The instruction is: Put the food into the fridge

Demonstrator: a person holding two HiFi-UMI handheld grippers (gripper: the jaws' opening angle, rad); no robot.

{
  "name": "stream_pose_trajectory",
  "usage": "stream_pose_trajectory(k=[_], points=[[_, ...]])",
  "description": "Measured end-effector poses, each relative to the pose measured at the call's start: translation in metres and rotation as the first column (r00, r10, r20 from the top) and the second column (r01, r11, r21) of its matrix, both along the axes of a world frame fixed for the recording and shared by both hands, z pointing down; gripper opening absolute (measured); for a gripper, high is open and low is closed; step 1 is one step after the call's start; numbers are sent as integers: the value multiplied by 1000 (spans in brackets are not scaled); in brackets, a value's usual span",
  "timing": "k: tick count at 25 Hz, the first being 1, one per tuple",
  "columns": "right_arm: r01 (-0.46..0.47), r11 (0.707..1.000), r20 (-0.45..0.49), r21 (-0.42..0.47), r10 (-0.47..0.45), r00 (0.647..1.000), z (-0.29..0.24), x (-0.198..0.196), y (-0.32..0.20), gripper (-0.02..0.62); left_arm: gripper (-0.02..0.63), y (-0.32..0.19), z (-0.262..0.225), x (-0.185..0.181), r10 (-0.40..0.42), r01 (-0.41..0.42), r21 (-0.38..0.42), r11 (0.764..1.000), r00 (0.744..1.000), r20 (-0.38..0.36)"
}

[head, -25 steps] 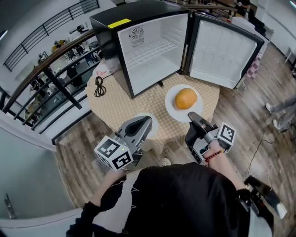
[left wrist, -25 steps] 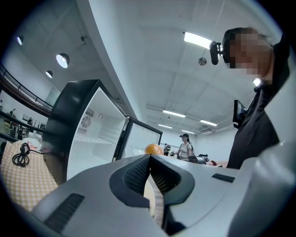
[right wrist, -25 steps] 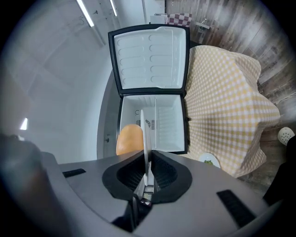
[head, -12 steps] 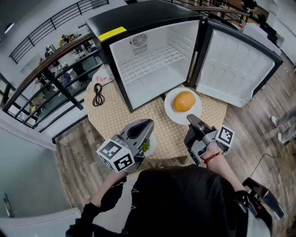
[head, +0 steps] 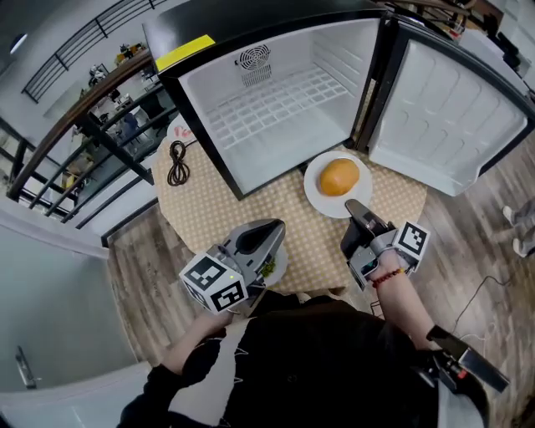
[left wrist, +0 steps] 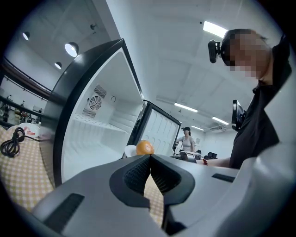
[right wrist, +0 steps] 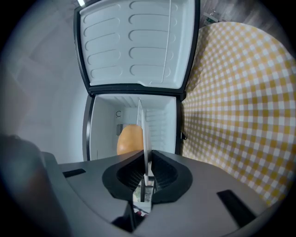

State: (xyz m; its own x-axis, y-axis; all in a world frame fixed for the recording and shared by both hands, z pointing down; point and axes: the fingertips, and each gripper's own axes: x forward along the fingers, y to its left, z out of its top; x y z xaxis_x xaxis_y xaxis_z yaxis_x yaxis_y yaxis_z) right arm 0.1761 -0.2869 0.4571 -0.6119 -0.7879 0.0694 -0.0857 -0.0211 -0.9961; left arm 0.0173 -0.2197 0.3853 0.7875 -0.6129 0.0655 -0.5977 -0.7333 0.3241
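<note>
Right now: one round orange food item [head: 338, 177] on a round white plate [head: 316, 194], plate rim pinched by the right gripper [head: 354, 206].

Counted: one orange item, sitting mid-plate just beyond the right gripper's tips; that gripper's view shows both jaws clamped on the thin plate rim edge-on, the orange item just past them. Plate rests on the round table with yellow-and-white checked cloth [head: 217, 196], directly in front of the one black mini fridge [head: 251, 23], white door [head: 451, 117] swung wide. Second white plate [head: 278, 261] with something green lies under the left gripper [head: 277, 224], whose jaws are closed together, nothing between them. One yellow label [head: 184, 52] on the fridge top, no readable writing. One coiled black cable [head: 177, 161] at the table's far left.
</note>
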Motion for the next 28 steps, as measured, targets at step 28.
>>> stream_pose_trajectory(k=[28], points=[[-10, 995, -137, -101, -3, 991, 61, -53, -161, 29, 12, -85, 18, 8, 101, -100, -12, 995, 987, 128]])
